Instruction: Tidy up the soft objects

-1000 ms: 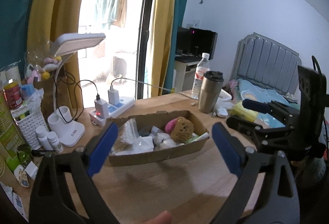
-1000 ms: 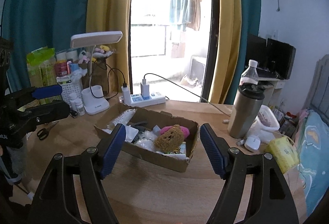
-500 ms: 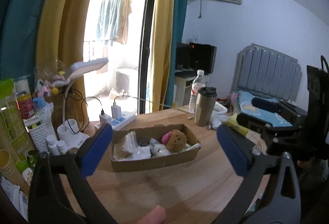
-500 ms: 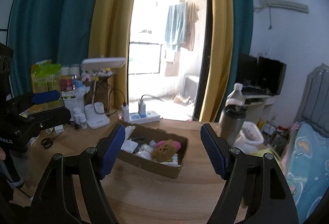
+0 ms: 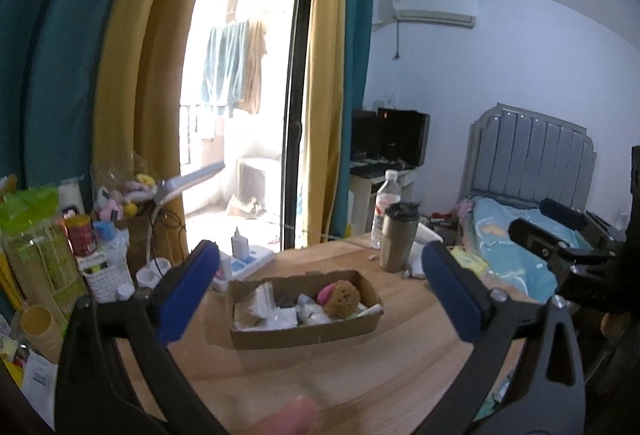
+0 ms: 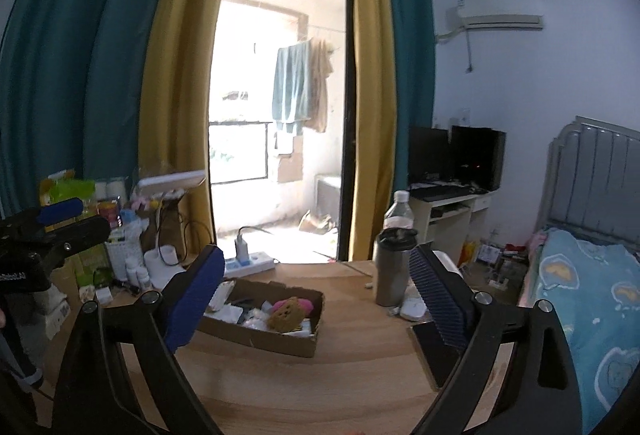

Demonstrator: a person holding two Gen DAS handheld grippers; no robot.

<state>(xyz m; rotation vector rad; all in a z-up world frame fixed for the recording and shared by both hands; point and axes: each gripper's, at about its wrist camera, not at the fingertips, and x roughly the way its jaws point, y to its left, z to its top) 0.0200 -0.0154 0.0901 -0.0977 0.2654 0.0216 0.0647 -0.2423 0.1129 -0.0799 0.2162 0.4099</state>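
Blue-padded and spread wide, the left gripper [image 5: 320,293] holds nothing; the right gripper [image 6: 316,293] is likewise parted and empty. Both hang above the near part of the wooden table [image 5: 360,375], well apart from the cardboard box [image 5: 304,331] that sits ahead of them near the table's middle, framed between each pair of pads.

Inside the box, toward its right end, a brown plush bear [image 5: 341,297] stands up against a pink soft piece [image 5: 326,290], with crumpled white wrappers [image 5: 260,309] filling the left half. I judge the bear light and squashy, likely to give under the pads without slipping, so a pinch across its rounded body from above should do. The wrappers look flimsy and may drag along with it.

Beyond the box stand a steel tumbler [image 6: 392,267], a water bottle [image 6: 398,213] and a power strip [image 6: 250,263].
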